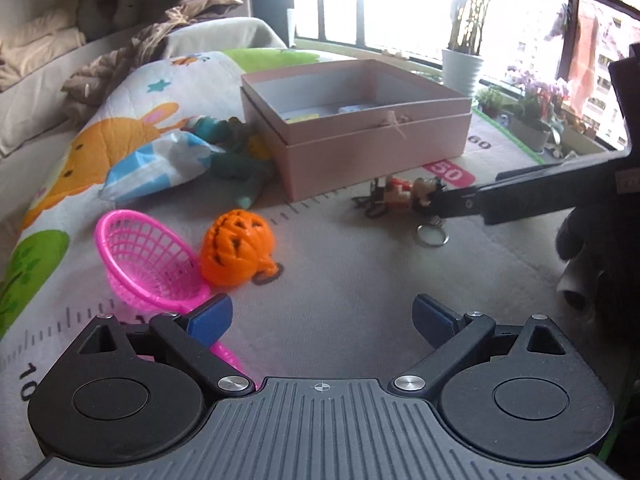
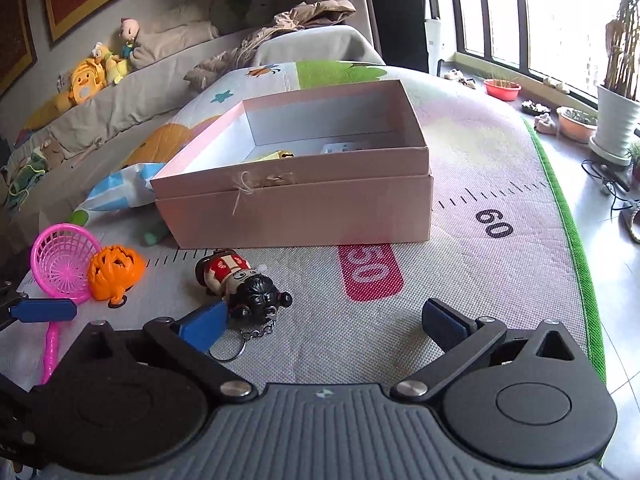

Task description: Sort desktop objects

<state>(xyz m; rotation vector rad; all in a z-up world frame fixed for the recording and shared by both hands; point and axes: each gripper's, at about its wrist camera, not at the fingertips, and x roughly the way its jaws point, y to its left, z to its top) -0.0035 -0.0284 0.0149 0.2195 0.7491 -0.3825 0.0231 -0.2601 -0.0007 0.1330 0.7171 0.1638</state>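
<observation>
A: Right gripper [image 2: 324, 320] angled down over the play mat [image 2: 460, 280], fingers spread wide, nothing held. Doll keychain [image 2: 240, 286] lay against the left finger's tip, its ring just below.

B: Handling?

A: Judged light, hard plastic, rounded head likely slippery; the waist looked the better hold.

B: Left side?

A: Left gripper [image 1: 323, 318] likewise tilted down, fingers wide and empty. Pink net [image 1: 150, 260] touched the left finger; orange pumpkin [image 1: 238, 248] sat just past it. Pumpkin seemed hollow, light, squeezable across its sides. Pink box [image 1: 360, 152] stood farthest, beyond both.
</observation>
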